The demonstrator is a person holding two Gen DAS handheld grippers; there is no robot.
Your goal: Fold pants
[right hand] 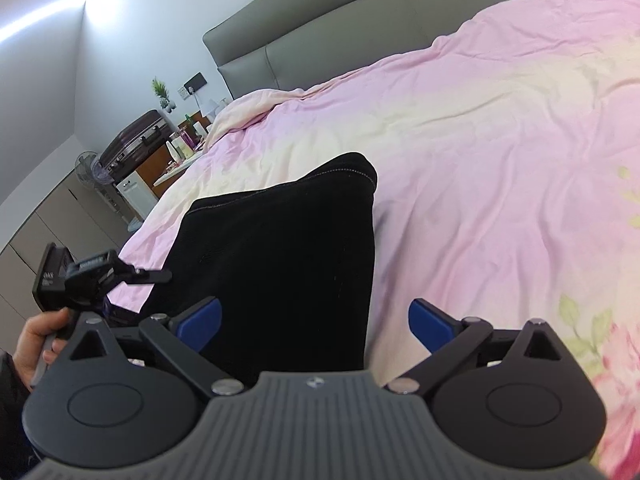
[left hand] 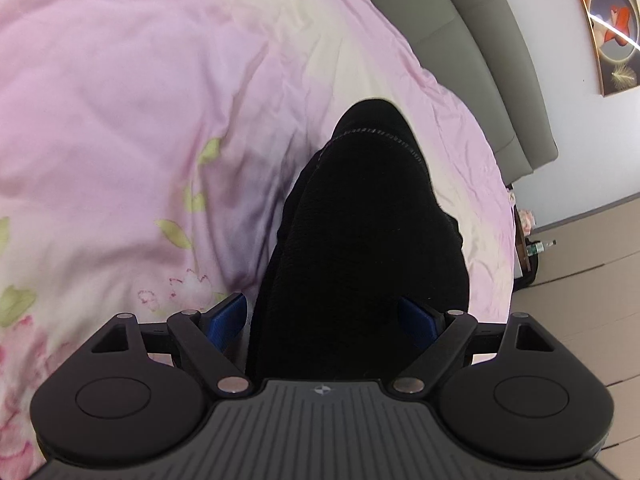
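One pair of black pants [right hand: 280, 268] lies on the pink flowered bedspread [right hand: 480, 160], already doubled into a narrow stack with a stitched hem at the far end. From the look of it, one fold has been laid down and let go, so the step in hand sits between folds.

The left gripper [left hand: 326, 322] has its blue pads spread wide. The near end of the cloth lies between them, but neither pad seems to press on it. The right gripper [right hand: 314, 324] is also spread wide, with the right edge of the pants running between its fingers, untouched as far as I can tell. The other gripper and the hand [right hand: 38, 340] holding it show at the left of the right wrist view.

Next, probably, both tools need to pinch the near end and carry it toward the far hem.

Count: one pair of pants, two grippers, one bedspread, one grey headboard [right hand: 360, 32]
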